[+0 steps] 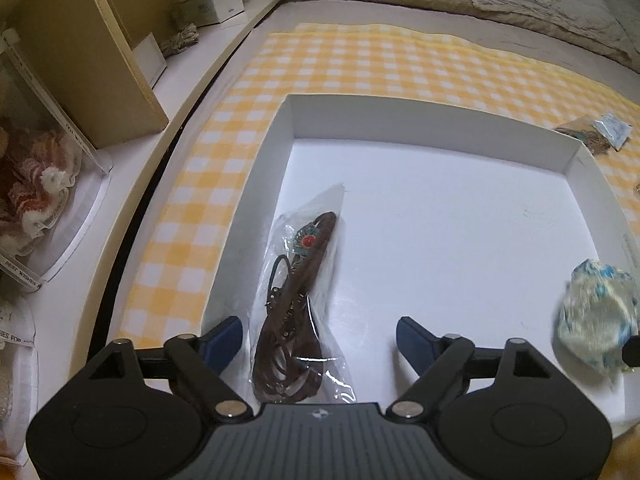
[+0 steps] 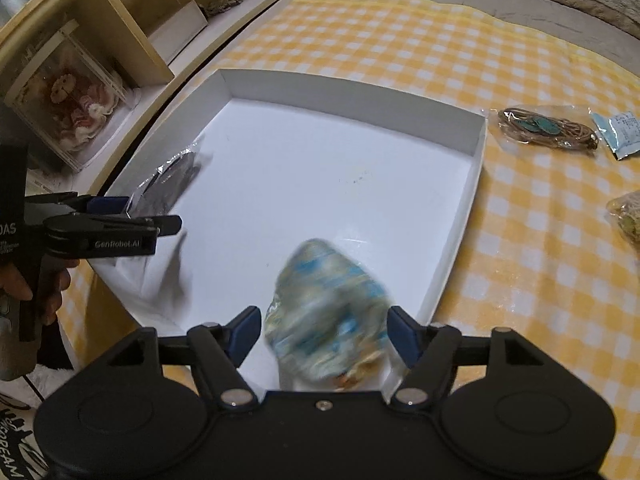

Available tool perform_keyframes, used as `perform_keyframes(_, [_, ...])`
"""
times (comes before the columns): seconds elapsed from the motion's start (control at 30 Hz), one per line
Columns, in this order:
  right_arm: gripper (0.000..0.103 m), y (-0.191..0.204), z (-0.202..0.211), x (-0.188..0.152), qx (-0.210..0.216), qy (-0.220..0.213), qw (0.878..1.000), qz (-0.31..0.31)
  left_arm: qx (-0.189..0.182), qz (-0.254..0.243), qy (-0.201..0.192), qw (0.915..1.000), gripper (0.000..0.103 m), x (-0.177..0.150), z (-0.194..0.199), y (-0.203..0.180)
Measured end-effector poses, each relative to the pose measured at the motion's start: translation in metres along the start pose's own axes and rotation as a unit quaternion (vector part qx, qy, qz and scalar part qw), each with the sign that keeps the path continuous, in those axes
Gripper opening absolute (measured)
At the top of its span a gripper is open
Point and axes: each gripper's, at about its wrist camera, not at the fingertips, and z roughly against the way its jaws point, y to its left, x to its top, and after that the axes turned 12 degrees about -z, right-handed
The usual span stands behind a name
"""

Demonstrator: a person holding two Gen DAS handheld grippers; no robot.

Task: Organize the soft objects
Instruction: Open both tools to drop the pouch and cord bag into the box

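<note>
I am looking down over a shallow white cardboard box (image 1: 432, 124) lying on a yellow-and-white checked cloth (image 1: 360, 64) spread over a bed. My left gripper (image 1: 319, 340) has its blue-padded jaws spread wide, and nothing is pinched. Between them, on the box floor along its left wall, lies a clear plastic bag holding a dark brown cord necklace with a red-centred pendant (image 1: 298, 300); neither pad touches it. My right gripper (image 2: 320, 334) is also spread. A blurred blue-and-cream bundle in clear wrap (image 2: 330, 320) sits between its jaws over the box's near right corner, and I cannot tell whether the pads touch it. On the cloth to the right of the box lie a bagged tan cord necklace with teal pendants (image 2: 548, 128) and a small pale blue sachet (image 2: 618, 134), just beside each other.
</note>
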Motion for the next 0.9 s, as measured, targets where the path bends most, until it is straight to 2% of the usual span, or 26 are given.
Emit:
perform_keyframes(0.17, [0.072, -0.001, 0.005, -0.003, 0.001, -0.003, 1.0, 0.0, -0.009, 0.014, -0.011, 0.9998, 0.087, -0.002, 0.011, 0.009])
perform_keyframes(0.23, [0.07, -0.001, 0.008, -0.003, 0.001, -0.011, 1.0, -0.001, -0.014, 0.021, -0.031, 0.9992, 0.086, -0.001, 0.023, 0.013])
perform_keyframes(0.27, [0.065, 0.0, 0.01, -0.002, 0.003, -0.017, 1.0, -0.002, -0.015, 0.026, -0.042, 0.9987, 0.086, 0.001, 0.028, 0.016])
perform_keyframes(0.33, [0.058, 0.0, 0.016, 0.0, 0.01, -0.03, 0.999, -0.009, -0.015, 0.043, -0.068, 0.9967, 0.081, 0.004, 0.039, 0.02])
perform_keyframes(0.4, [0.05, -0.001, 0.02, 0.004, 0.019, -0.043, 0.999, -0.018, -0.018, 0.055, -0.081, 0.995, 0.065, 0.008, 0.044, 0.022])
perform_keyframes(0.43, [0.048, -0.001, 0.02, 0.006, 0.021, -0.047, 0.998, -0.021, -0.02, 0.057, -0.079, 0.9951, 0.06, 0.01, 0.043, 0.021])
perform_keyframes(0.5, [0.044, 0.0, 0.016, 0.008, 0.02, -0.048, 0.998, -0.02, -0.022, 0.049, -0.06, 0.9967, 0.042, 0.012, 0.035, 0.017])
perform_keyframes(0.6, [0.039, 0.003, 0.004, 0.009, 0.005, -0.041, 0.999, -0.002, -0.018, 0.027, -0.027, 0.9991, 0.025, 0.011, 0.016, 0.009])
perform_keyframes(0.77, [0.035, 0.004, -0.019, 0.001, -0.032, 0.001, 0.999, 0.037, -0.014, 0.001, -0.005, 0.9999, 0.022, 0.002, 0.003, 0.005])
perform_keyframes(0.9, [0.034, 0.007, -0.021, -0.009, -0.029, 0.025, 0.998, 0.059, -0.019, -0.012, 0.005, 0.9997, 0.022, 0.0, 0.003, 0.003])
